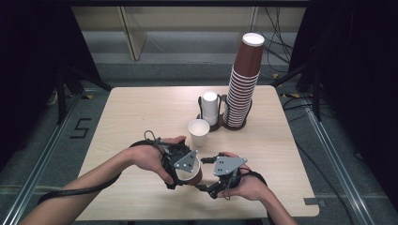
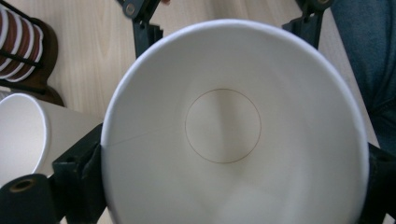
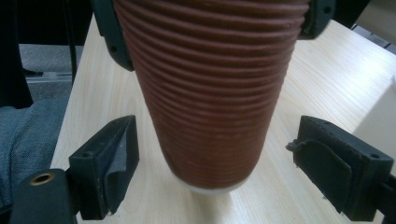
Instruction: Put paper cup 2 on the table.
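Observation:
A brown ribbed paper cup (image 1: 196, 177) with a white inside (image 2: 224, 126) stands upright near the table's front edge, its base (image 3: 210, 184) at or just above the wood. My left gripper (image 1: 187, 171) is shut on it, one jaw on each side of the rim in the left gripper view (image 2: 229, 177). From the right, my right gripper (image 1: 205, 174) straddles the cup's lower part (image 3: 219, 156). It is open, with a gap between each of its fingers (image 3: 109, 156) and the brown wall.
A lone white cup (image 1: 198, 132) stands just beyond my hands. Behind it, a dark holder (image 1: 234, 124) carries a tall leaning stack of brown cups (image 1: 244, 84) and a short white stack (image 1: 210, 108). The person's trouser leg (image 3: 28, 140) is at the table's front edge.

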Tool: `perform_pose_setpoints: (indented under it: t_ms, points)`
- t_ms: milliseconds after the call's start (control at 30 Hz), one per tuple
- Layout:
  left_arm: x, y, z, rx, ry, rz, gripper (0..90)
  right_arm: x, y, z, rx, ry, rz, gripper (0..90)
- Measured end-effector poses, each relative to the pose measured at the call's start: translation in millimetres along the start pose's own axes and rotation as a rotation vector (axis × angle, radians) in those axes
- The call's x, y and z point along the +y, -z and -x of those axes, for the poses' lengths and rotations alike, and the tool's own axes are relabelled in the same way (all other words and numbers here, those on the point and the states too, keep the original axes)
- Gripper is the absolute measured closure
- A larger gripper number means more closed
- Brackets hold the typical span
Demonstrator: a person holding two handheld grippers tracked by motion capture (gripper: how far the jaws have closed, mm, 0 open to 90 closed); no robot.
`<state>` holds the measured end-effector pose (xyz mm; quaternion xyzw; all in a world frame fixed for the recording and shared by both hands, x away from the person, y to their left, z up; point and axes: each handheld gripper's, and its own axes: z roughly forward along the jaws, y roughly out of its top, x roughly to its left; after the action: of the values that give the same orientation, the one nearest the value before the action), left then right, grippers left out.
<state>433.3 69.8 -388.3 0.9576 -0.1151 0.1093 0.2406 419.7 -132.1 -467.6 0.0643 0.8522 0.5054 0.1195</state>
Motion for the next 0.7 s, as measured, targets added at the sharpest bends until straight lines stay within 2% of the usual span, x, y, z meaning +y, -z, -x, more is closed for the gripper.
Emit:
perform_pose_setpoints:
  t_ms: [100, 167, 233, 300, 333, 500, 533, 633, 667, 700]
  points:
    - [2.8, -1.4, -0.1, -0.009, -0.015, -0.005, 9.1, -0.5, -6.3, -1.0, 0.013, -0.008, -0.003, 15.3]
    - [4.6, -1.2, -0.5, -0.012, -0.029, -0.002, 9.1, -1.4, -8.0, -3.5, 0.025, -0.039, -0.017, 15.5]
    - [5.3, -1.3, 0.0, -0.016, -0.026, 0.002, 9.1, -1.5, -9.9, -1.7, 0.028, 0.006, -0.013, 15.9]
    - [6.9, -2.5, 0.9, -0.024, -0.034, 0.004, 9.1, -1.9, -10.7, -1.6, 0.031, 0.021, -0.010, 17.2]
    - [6.9, -2.5, 0.9, -0.024, -0.034, 0.004, 9.2, -2.0, -11.0, -2.6, 0.041, 0.005, -0.012, 17.2]
    - [8.1, -3.5, 0.1, -0.028, -0.044, 0.002, 9.2, -1.2, -11.3, -3.9, 0.048, -0.001, -0.007, 19.9]
    - [8.1, -3.4, 0.1, -0.030, -0.045, 0.004, 9.2, -0.2, -10.7, -3.0, 0.034, 0.024, 0.000, 20.2]
    - [8.2, -2.9, -0.1, -0.032, -0.047, 0.006, 9.2, 0.4, -10.6, -3.1, 0.034, 0.023, 0.005, 20.0]
    - [8.3, -2.8, -0.1, -0.032, -0.048, 0.007, 9.2, 0.3, -11.2, -4.5, 0.047, 0.001, 0.003, 19.9]
    - [8.3, -2.8, -0.1, -0.032, -0.048, 0.007, 9.2, 0.3, -11.2, -4.5, 0.047, 0.001, 0.003, 19.9]
